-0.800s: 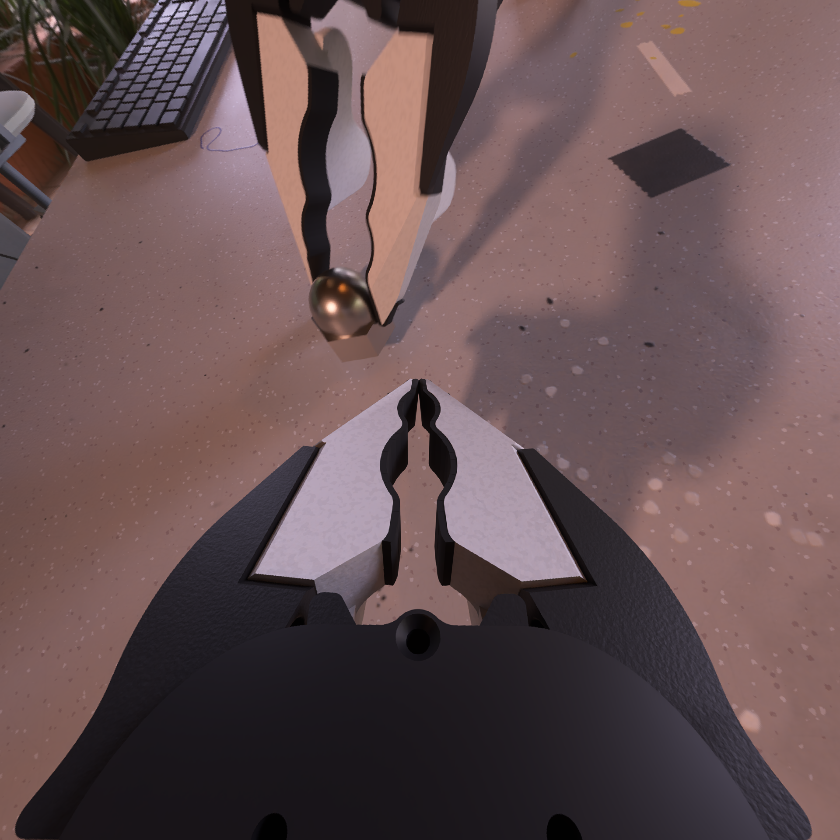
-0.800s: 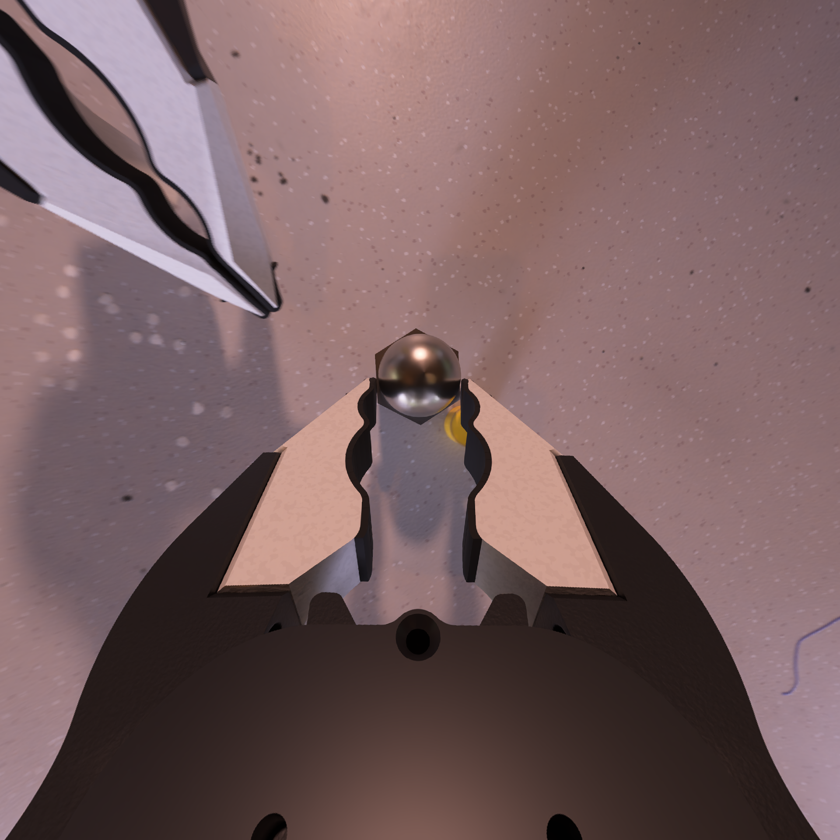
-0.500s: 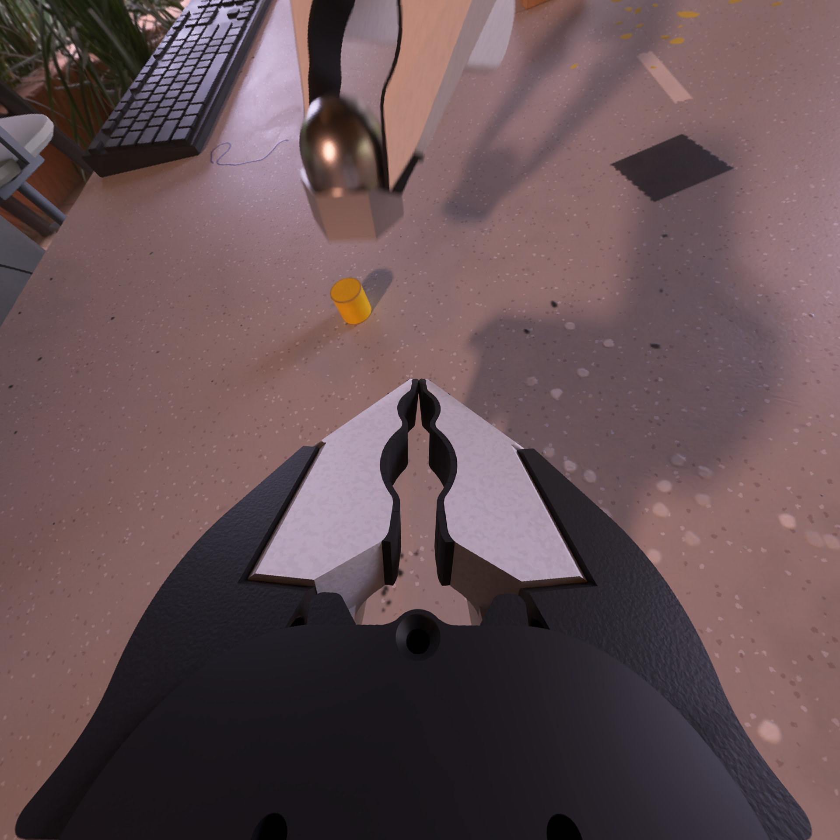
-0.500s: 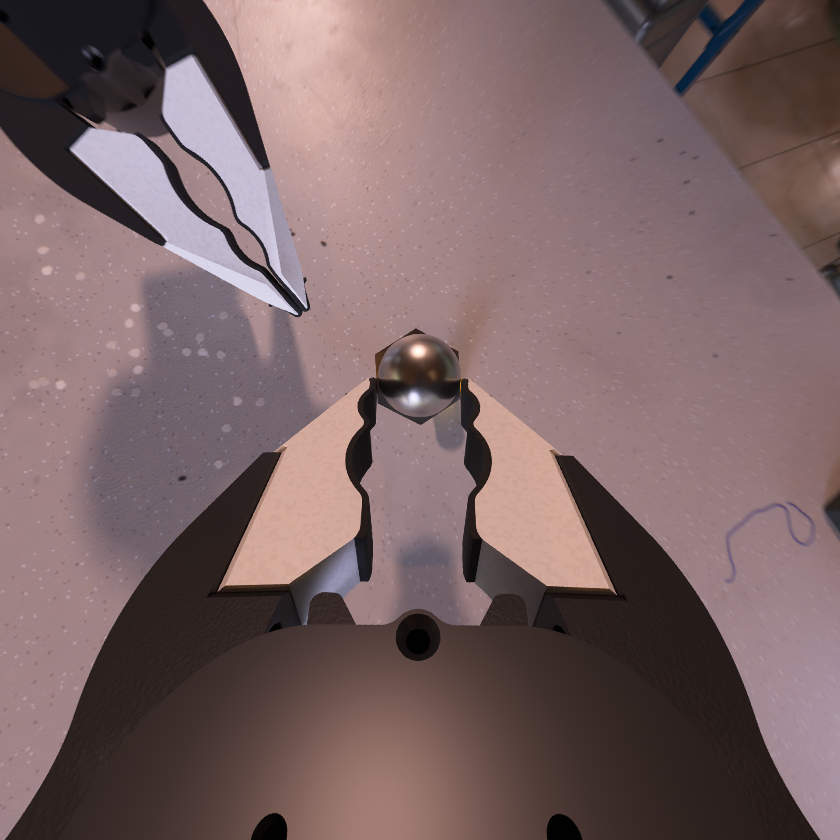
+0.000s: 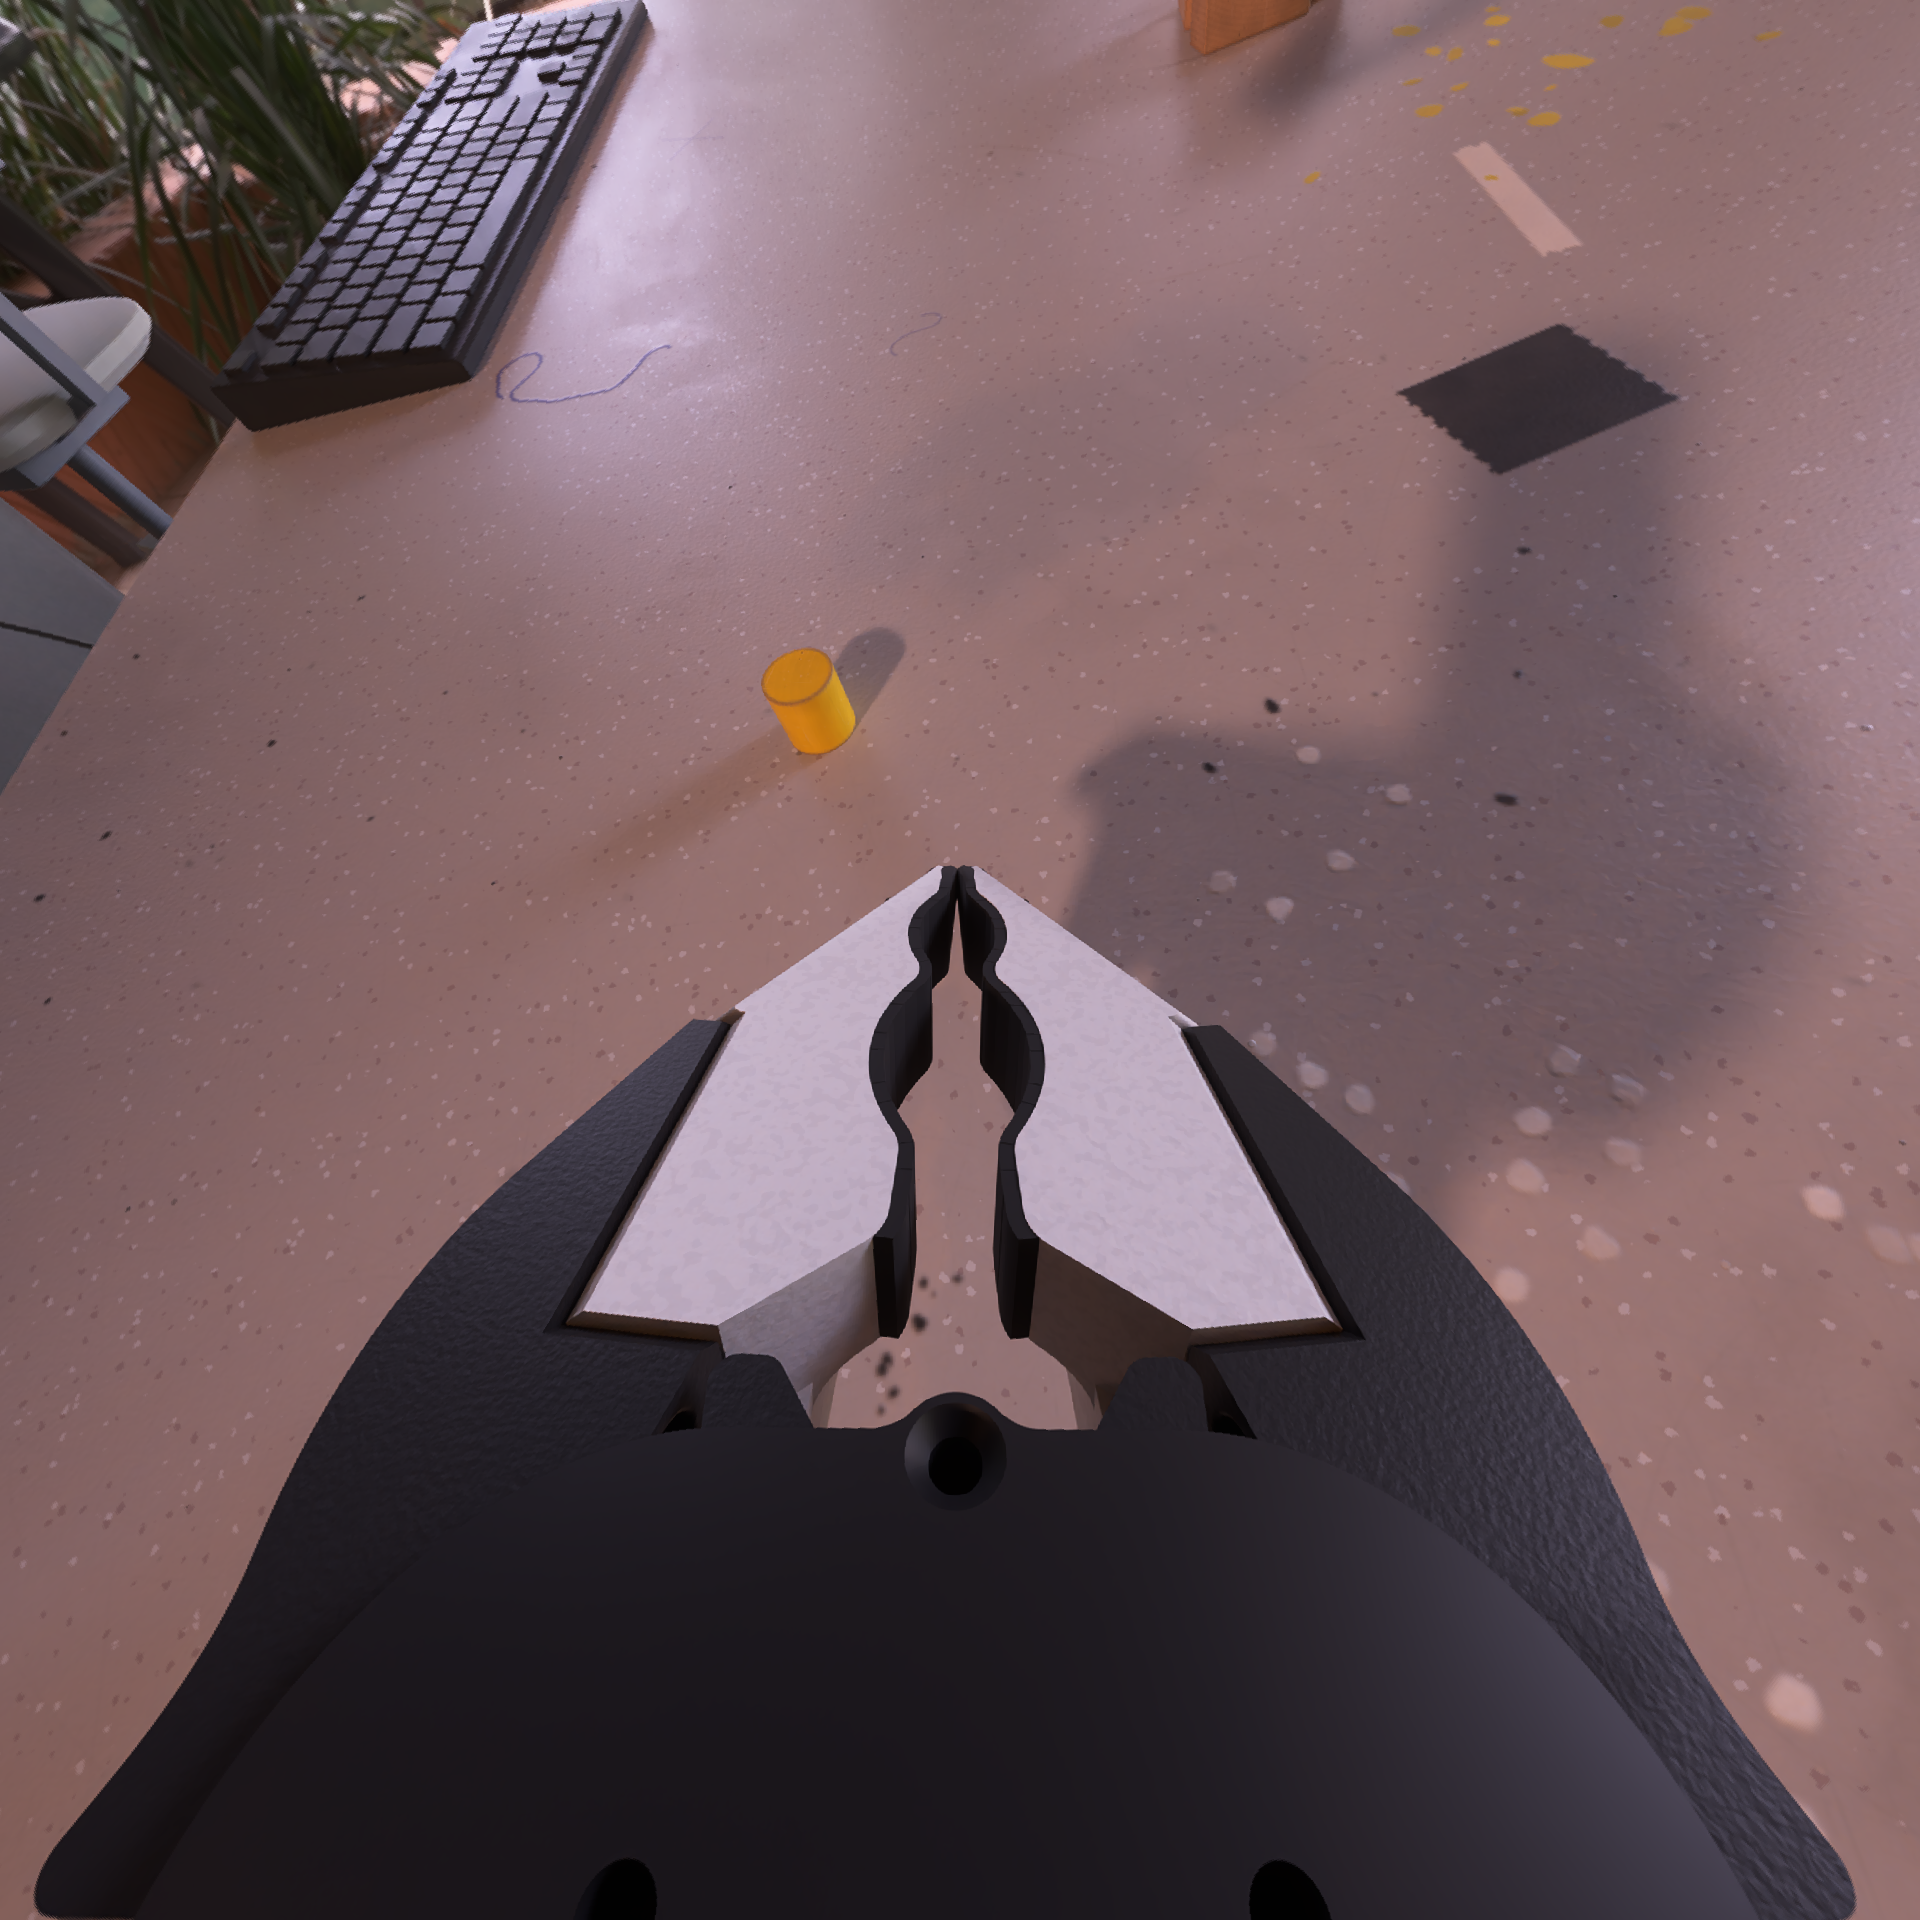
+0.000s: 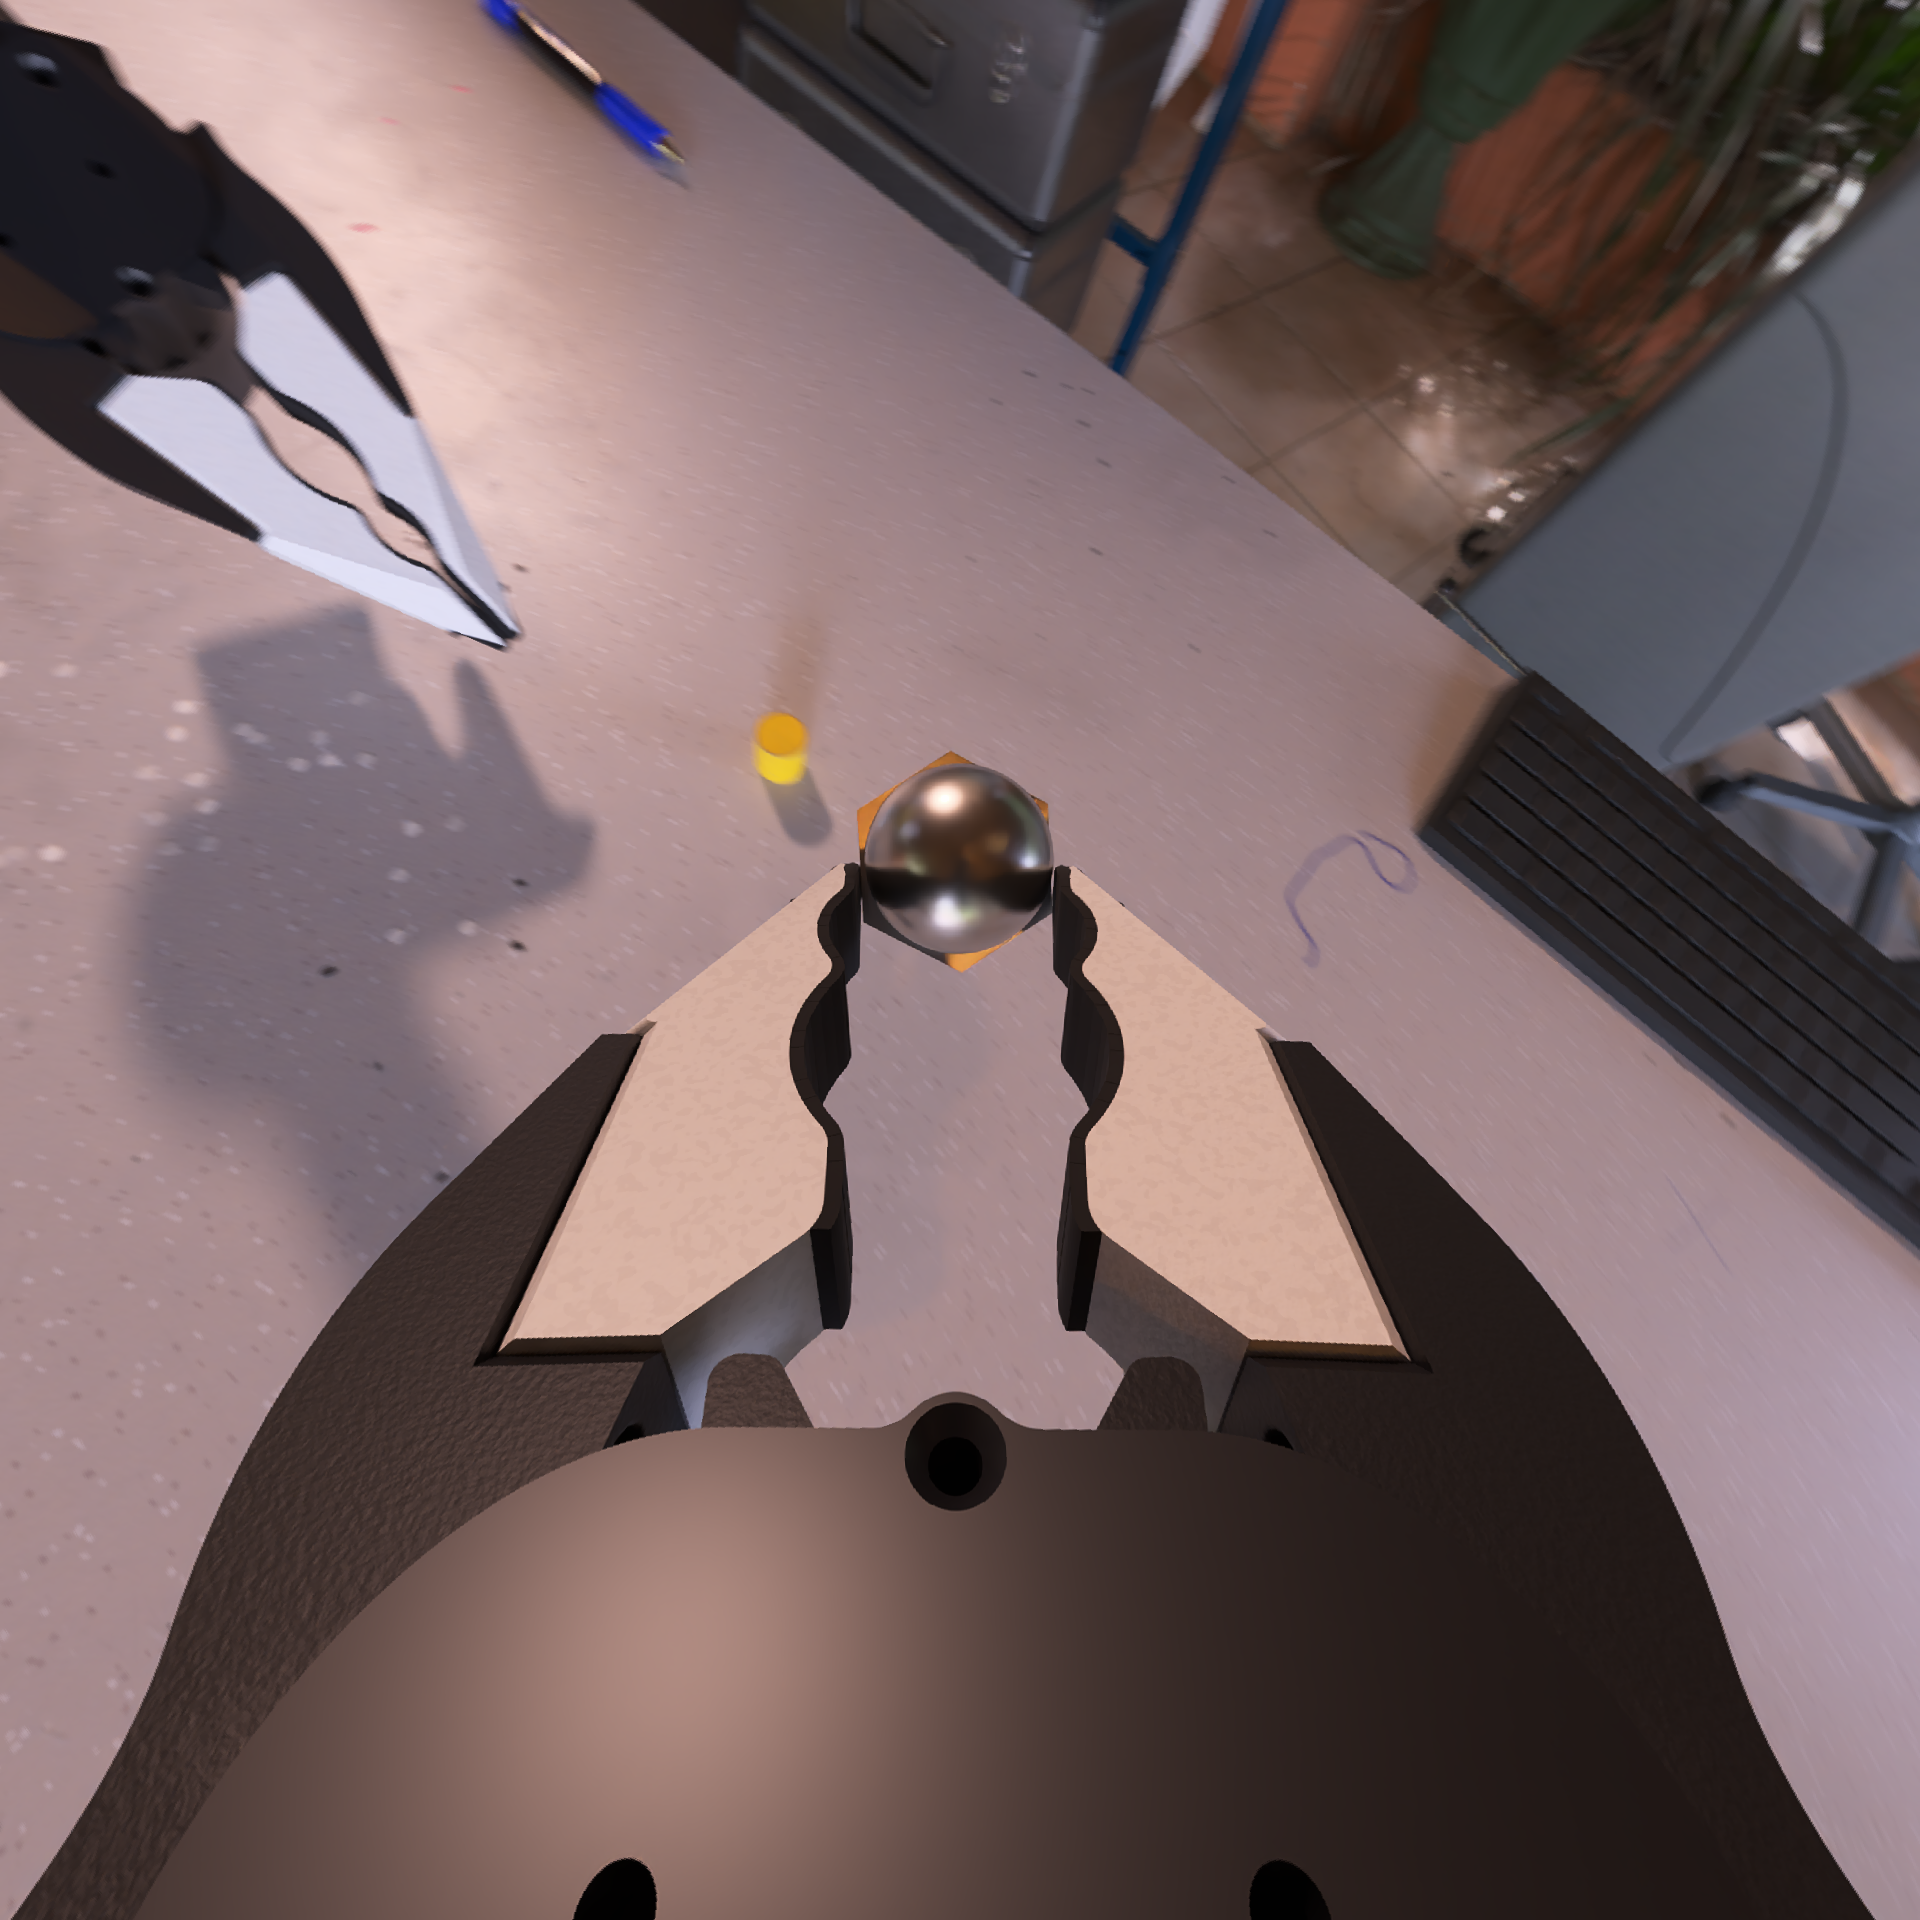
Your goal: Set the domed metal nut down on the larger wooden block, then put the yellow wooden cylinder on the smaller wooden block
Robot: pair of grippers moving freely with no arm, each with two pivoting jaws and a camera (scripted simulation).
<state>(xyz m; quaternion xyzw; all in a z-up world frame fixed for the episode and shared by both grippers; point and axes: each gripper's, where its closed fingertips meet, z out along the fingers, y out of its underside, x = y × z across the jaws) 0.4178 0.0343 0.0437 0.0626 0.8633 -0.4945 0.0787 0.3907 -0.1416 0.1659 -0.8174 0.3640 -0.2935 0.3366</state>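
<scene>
My right gripper [image 6: 956,873] is shut on the domed metal nut [image 6: 954,857] and holds it well above the table. The yellow wooden cylinder [image 5: 808,700] stands upright on the table, a short way ahead and left of my left gripper [image 5: 956,873], which is shut and empty. The cylinder also shows in the right wrist view [image 6: 780,747], below and left of the nut. The left gripper shows in the right wrist view too [image 6: 499,629], at the upper left. A wooden block [image 5: 1242,21] is cut off at the far top edge; its size cannot be told.
A black keyboard [image 5: 442,203] lies at the far left, with a plant [image 5: 156,125] beyond the table edge. A black square patch [image 5: 1536,397] and a tape strip [image 5: 1517,197] lie at the right. A blue pen [image 6: 592,83] lies far off. The table edge [image 6: 1247,488] runs diagonally at the right.
My right gripper has risen with the nut and left the left wrist view, uncovering the yellow cylinder. Its view now takes in the table edge and room. The left gripper has stayed put.
</scene>
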